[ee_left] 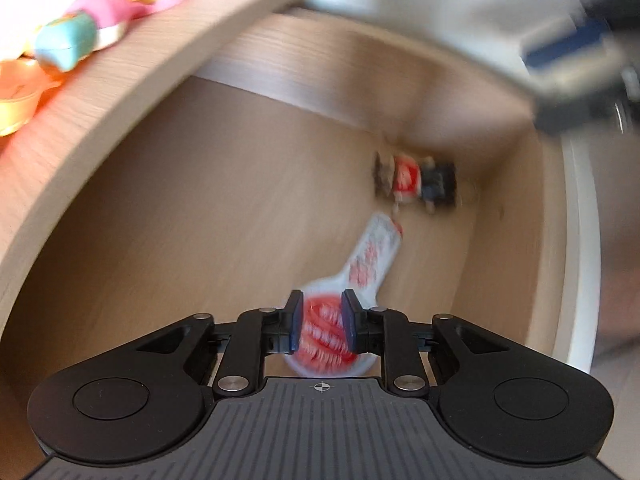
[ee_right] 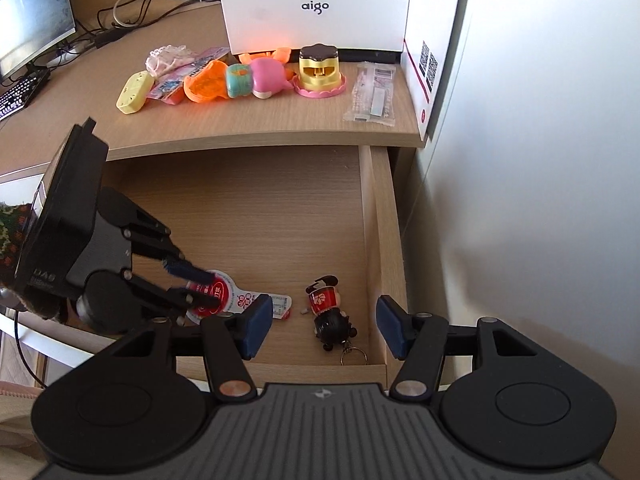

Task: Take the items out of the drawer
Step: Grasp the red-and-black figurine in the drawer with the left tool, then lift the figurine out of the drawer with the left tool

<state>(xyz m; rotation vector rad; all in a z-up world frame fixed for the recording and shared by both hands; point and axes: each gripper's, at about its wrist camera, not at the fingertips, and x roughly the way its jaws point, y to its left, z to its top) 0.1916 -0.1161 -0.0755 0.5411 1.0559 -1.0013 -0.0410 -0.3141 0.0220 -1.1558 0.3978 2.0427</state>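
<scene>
The open wooden drawer (ee_right: 376,240) holds a red-and-white packet (ee_right: 244,300) with a round head and a flat tail, and a small doll keychain (ee_right: 328,308) in a red top near its right wall. My left gripper (ee_left: 320,322) is shut on the packet's round red head (ee_left: 324,328); the tail (ee_left: 374,256) points away from it. From the right wrist view the left gripper (ee_right: 200,284) reaches in from the left. My right gripper (ee_right: 324,326) hovers open above the drawer's front, over the doll, holding nothing. The doll (ee_left: 416,182) looks blurred in the left wrist view.
On the desk top (ee_right: 260,124) above the drawer lie a yellow toy (ee_right: 134,92), an orange toy (ee_right: 206,86), a pink toy (ee_right: 266,76), a gold cake-shaped toy (ee_right: 320,70) and a clear packet (ee_right: 372,94). A white box (ee_right: 316,4) stands behind; a wall (ee_right: 520,160) is on the right.
</scene>
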